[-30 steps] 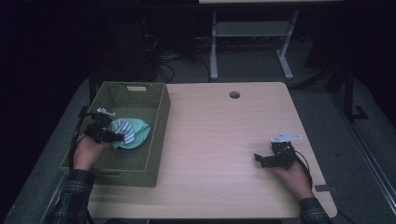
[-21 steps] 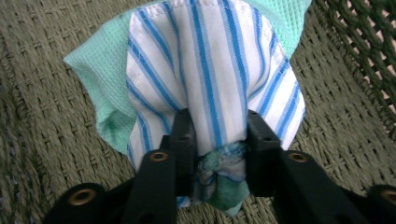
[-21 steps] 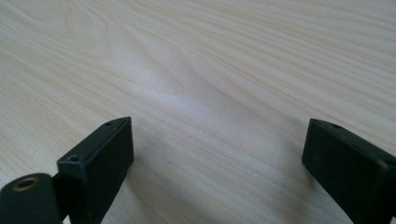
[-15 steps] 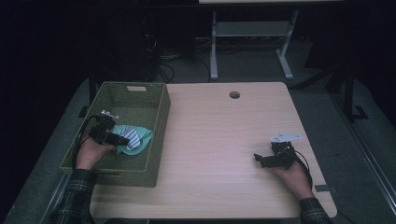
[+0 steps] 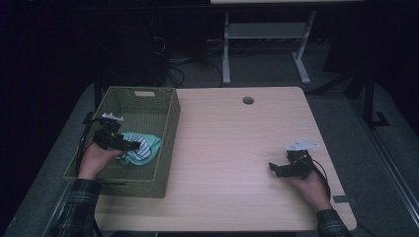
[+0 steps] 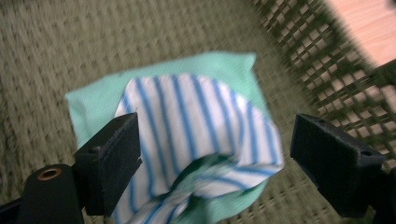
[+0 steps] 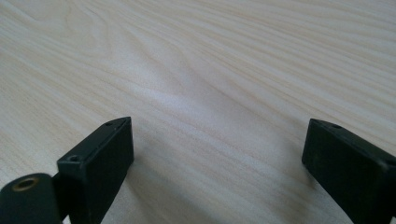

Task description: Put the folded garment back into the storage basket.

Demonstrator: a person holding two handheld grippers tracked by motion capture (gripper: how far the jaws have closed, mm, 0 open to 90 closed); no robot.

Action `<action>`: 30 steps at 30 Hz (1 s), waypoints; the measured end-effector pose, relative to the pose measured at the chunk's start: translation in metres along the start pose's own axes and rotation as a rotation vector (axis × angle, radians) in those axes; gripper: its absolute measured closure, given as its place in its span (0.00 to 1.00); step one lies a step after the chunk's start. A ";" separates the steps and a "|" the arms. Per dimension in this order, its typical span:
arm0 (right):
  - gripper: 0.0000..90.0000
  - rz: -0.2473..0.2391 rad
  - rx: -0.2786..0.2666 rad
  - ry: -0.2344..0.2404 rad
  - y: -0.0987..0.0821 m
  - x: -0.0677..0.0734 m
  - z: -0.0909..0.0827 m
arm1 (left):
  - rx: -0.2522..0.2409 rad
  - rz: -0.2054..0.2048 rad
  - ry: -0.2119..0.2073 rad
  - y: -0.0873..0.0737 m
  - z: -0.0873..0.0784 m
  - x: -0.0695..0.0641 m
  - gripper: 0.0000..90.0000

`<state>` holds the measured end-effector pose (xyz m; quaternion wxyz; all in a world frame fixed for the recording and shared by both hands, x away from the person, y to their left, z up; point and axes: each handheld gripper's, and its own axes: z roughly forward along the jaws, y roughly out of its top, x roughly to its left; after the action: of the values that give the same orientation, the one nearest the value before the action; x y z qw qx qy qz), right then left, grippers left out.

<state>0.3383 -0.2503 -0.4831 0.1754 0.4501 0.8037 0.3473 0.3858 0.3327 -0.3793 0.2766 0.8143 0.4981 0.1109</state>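
A mint-green cloth with a white, blue-striped patch (image 5: 141, 150) (image 6: 196, 135) lies crumpled on the floor of the green woven basket (image 5: 143, 101). My left gripper (image 5: 129, 146) (image 6: 212, 158) hovers just over the cloth inside the basket; its jaws have just been opening and now stand wide, with the cloth below and between them but not pressed. My right gripper (image 5: 274, 169) (image 7: 217, 161) rests low over the bare wooden table (image 5: 232, 143) at the right, its jaws spread with nothing between them.
The basket's mesh wall (image 6: 336, 79) rises close on the right of the left gripper. A round cable hole (image 5: 248, 100) sits near the table's far edge. A white metal stand (image 5: 267, 34) and cables stand on the floor beyond the table.
The left gripper's jaws have spread apart and let go of the cloth, which has dropped onto the basket floor. The right gripper has stayed where it was.
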 end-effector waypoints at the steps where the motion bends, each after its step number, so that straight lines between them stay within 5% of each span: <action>1: 0.09 0.000 0.000 0.000 0.000 0.000 0.000 | -0.012 0.003 -0.007 0.002 -0.002 -0.002 0.16; 17: 0.09 -0.001 0.000 0.000 0.000 0.000 0.000 | -0.150 0.086 -0.110 0.031 -0.023 -0.052 0.16; 30: 0.09 0.000 0.000 0.000 0.000 0.000 0.000 | -0.201 0.155 -0.190 0.052 -0.016 -0.105 0.16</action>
<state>0.3383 -0.2503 -0.4831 0.1754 0.4500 0.8038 0.3473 0.3672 0.2284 -0.3275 0.3933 0.8254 0.3916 0.1038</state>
